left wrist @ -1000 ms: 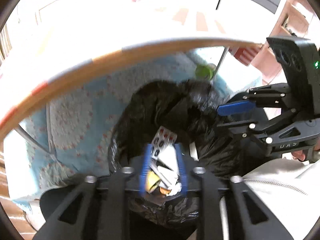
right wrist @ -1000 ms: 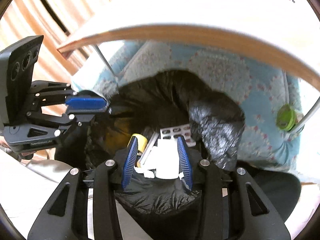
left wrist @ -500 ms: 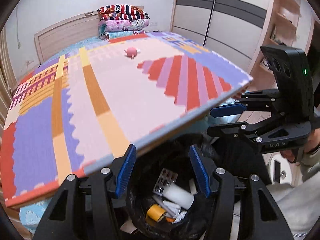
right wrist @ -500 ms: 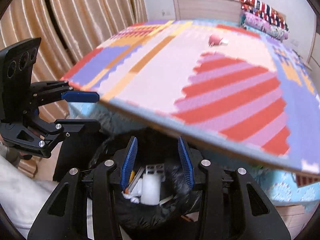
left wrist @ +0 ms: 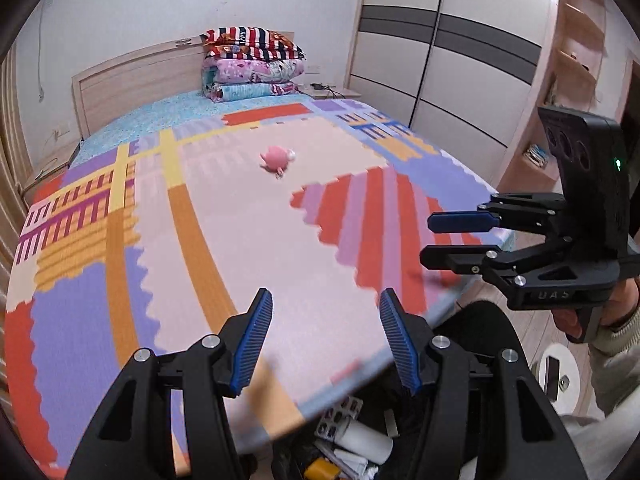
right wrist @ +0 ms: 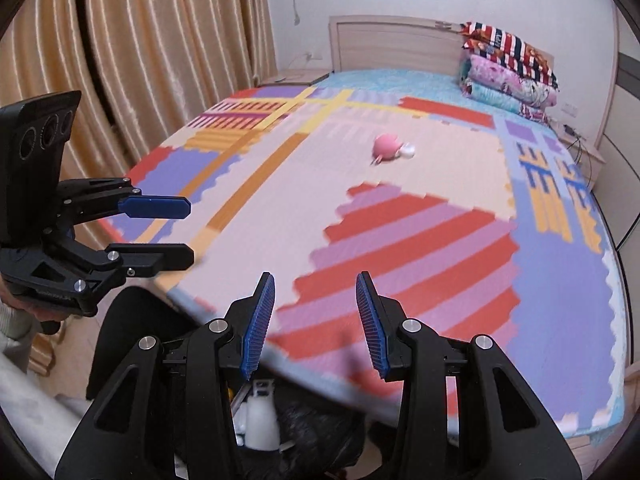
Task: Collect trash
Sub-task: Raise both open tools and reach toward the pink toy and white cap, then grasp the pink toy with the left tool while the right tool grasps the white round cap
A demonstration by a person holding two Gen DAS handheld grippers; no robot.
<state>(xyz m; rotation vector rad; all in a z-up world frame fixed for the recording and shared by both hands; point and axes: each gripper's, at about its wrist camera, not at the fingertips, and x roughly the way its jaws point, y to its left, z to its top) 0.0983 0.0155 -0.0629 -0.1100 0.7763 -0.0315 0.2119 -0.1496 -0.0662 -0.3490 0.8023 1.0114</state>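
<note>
While both of your grippers hang over the near edge of the bed with their blue-padded fingers spread and nothing between them, the one piece left to collect looks to be the small pink rounded object (left wrist: 276,159) lying alone near the middle of the colourful foam puzzle mat (left wrist: 240,240); blur keeps me from saying what it is, perhaps a wrapper or a little toy. Reach it with the left gripper (left wrist: 326,338), whose line already runs towards it, and come down from above so the pads close across its widest part. Keep the right gripper (right wrist: 315,322) back and out of the way, as the two sit close side by side. The black-lined trash bin (left wrist: 352,440) sits just below the mat's edge, under both tools, already holding a white bottle (right wrist: 262,420), a blister pack (left wrist: 340,414) and a yellow bit. Nothing lies between you and the pink thing; the folded striped and floral quilts (left wrist: 252,66) stand well apart at the headboard
</note>
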